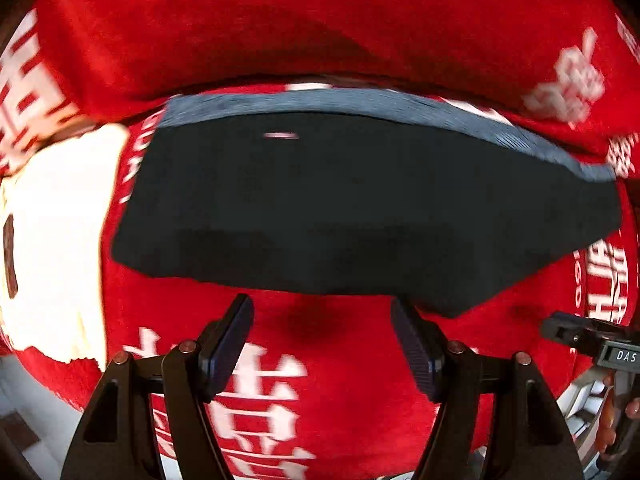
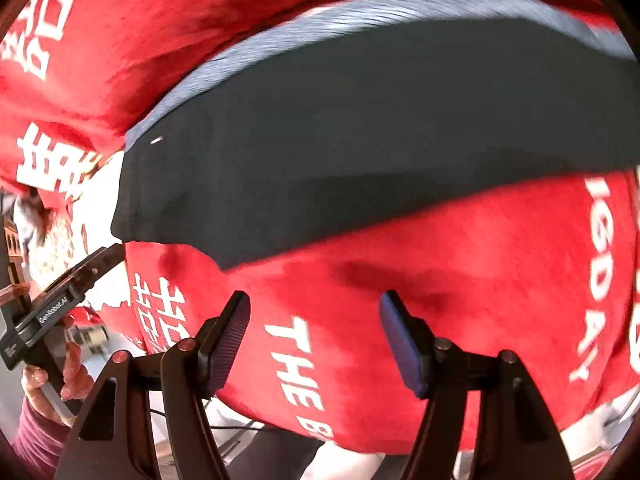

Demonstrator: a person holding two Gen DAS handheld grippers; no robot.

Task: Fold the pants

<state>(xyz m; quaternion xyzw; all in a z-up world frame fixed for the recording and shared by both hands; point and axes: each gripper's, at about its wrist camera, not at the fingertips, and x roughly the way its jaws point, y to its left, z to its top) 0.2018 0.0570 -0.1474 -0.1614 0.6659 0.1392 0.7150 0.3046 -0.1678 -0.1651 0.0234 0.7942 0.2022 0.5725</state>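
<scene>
Folded dark pants [image 1: 352, 204] with a grey-blue ribbed waistband lie flat on a red lettered cloth [image 1: 280, 32], just beyond the spread, empty fingers of the left gripper [image 1: 322, 344] and right gripper [image 2: 314, 336]; bare red cloth surrounds the pants' near edge.

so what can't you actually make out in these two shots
- Pants: fold layers unreadable, dark and motion-blurred in both views.
- White tag on them: smeared in the left view.
- Red cloth lettering: cut off by the frame edges.
- Pale cloth: overexposed in the left view.
</scene>
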